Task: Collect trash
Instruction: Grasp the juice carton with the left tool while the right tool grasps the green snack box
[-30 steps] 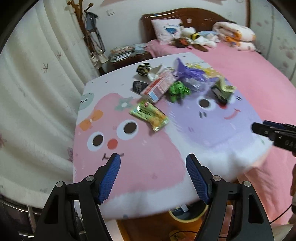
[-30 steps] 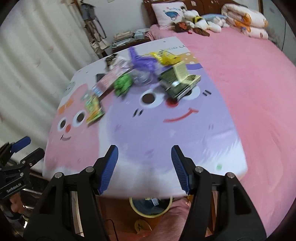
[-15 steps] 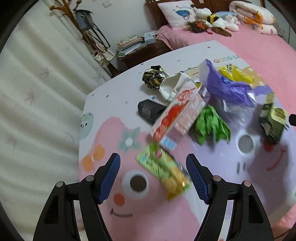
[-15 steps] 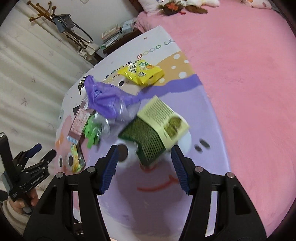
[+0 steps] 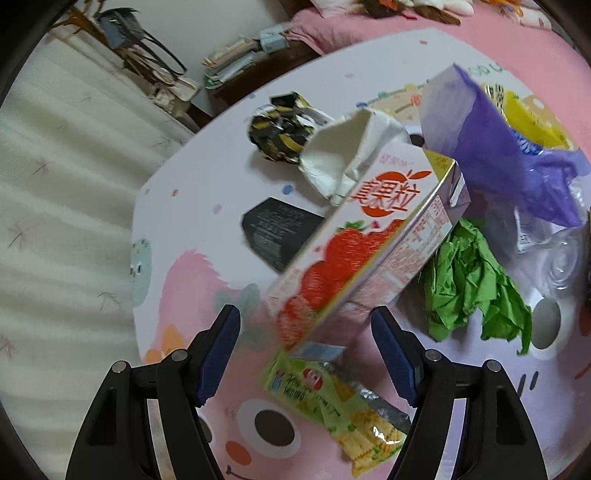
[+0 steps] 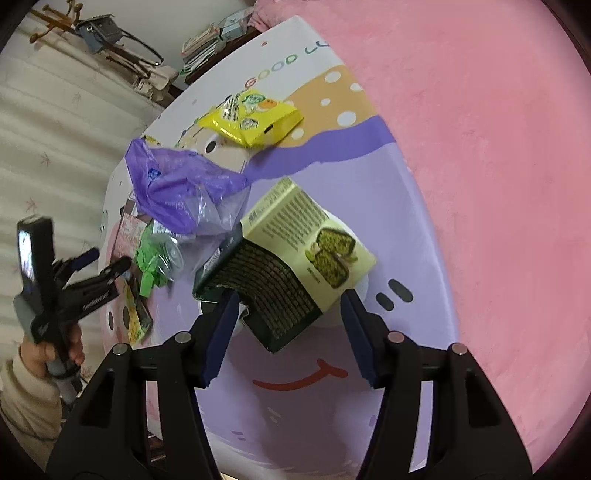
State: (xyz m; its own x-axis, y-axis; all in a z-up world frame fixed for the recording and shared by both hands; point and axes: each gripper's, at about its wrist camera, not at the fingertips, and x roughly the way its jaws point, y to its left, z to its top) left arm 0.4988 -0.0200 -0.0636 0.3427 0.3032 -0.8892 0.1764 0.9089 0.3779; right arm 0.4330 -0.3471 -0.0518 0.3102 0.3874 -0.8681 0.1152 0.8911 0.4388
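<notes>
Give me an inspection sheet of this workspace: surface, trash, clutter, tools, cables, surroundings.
Surface: cartoon-print tabletop, strewn with litter.
Job's things: strawberry drink carton, green snack wrapper, crumpled green paper, purple plastic bag, yellow snack packet, green biscuit box, black-yellow crumpled wrapper, black packet.
Clutter: nothing seen beyond the trash.
Grippers: left tool open at the carton; right tool open, straddling the biscuit box.
Cables: nothing seen.
Surroundings: pink bed, cream curtain, coat rack with a bag.

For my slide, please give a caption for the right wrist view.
Open right gripper approaching a green snack box among trash.
</notes>
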